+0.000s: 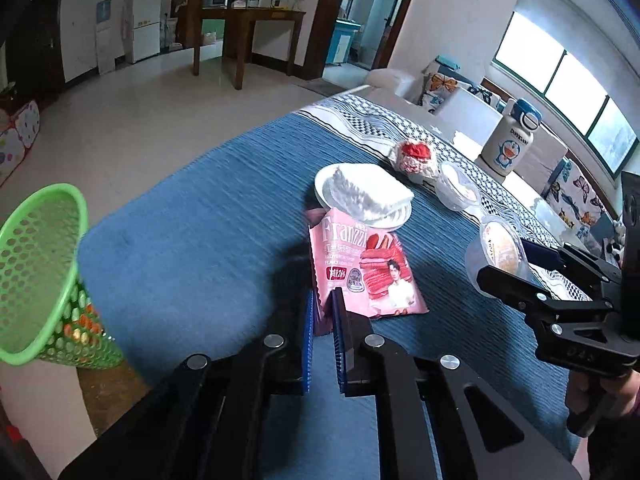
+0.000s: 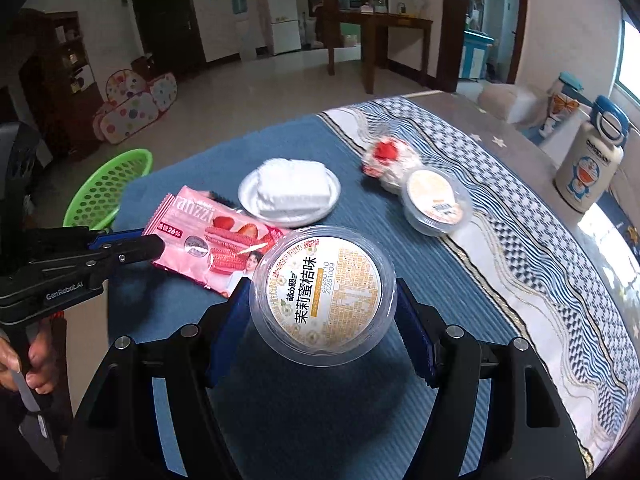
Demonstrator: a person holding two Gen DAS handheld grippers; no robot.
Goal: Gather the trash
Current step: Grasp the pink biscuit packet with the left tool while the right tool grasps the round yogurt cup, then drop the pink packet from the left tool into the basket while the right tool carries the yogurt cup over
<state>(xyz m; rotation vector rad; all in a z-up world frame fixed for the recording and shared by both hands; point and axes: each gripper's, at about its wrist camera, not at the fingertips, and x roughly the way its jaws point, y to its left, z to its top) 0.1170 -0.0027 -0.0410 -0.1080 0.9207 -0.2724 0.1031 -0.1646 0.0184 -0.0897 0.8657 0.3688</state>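
My left gripper [image 1: 322,312] is shut on the near edge of a pink Franzzi wafer wrapper [image 1: 362,264], which lies on the blue cloth; it also shows in the right wrist view [image 2: 218,246]. My right gripper [image 2: 320,300] is shut on a clear plastic cup with a yellow-white lid [image 2: 324,294] and holds it above the table; the cup shows in the left wrist view [image 1: 498,254]. A green mesh basket [image 1: 38,280] stands off the table's left edge. A second lidded cup [image 2: 436,202] and a crumpled red-white wrapper [image 2: 386,160] lie farther back.
A white plate with a white folded cloth-like block [image 2: 290,192] sits behind the wafer wrapper. A Doraemon bottle [image 2: 590,170] stands at the far right on the patterned runner [image 2: 520,240]. Sofa cushions [image 1: 576,196] lie beyond the table.
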